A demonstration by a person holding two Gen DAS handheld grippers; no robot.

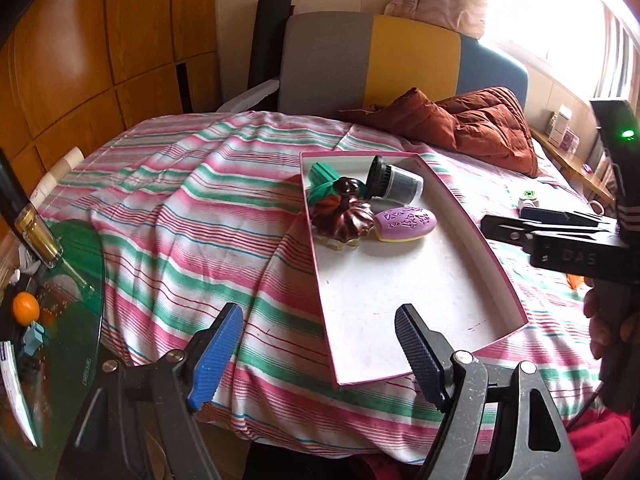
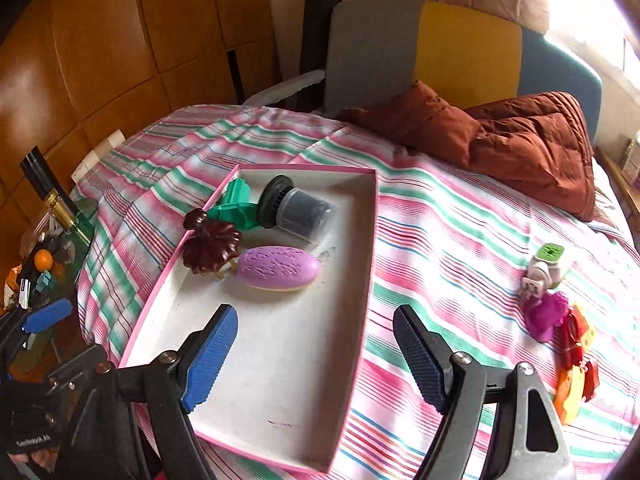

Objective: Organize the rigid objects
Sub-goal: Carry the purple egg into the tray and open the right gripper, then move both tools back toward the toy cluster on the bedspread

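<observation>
A pink-rimmed white tray (image 1: pixel 400 280) (image 2: pixel 320 300) lies on the striped bedspread. At its far end sit a green toy (image 1: pixel 320 178) (image 2: pixel 236 204), a dark brown flower-shaped piece (image 1: pixel 344 220) (image 2: pixel 212 246), a black-and-clear cup on its side (image 1: pixel 396 184) (image 2: pixel 296 210) and a purple oval (image 1: pixel 404 222) (image 2: pixel 278 267). My left gripper (image 1: pixel 320 356) hovers open over the tray's near left corner, nothing between its jaws. My right gripper (image 2: pixel 316 352) hangs open and empty above the tray's near half. On the bedspread to the right lie a white-and-green toy (image 2: pixel 546 268), a magenta toy (image 2: pixel 546 320) and red-orange pieces (image 2: pixel 576 364).
A rust-brown quilted cushion (image 2: pixel 520 148) lies by the grey, yellow and blue headboard (image 1: pixel 400 64). A green glass side table (image 1: pixel 68 320) at the left holds an orange (image 1: pixel 26 308), a dark bottle (image 1: pixel 24 216) and clutter. A hand (image 1: pixel 604 332) holds the right tool's black housing (image 1: pixel 572 254).
</observation>
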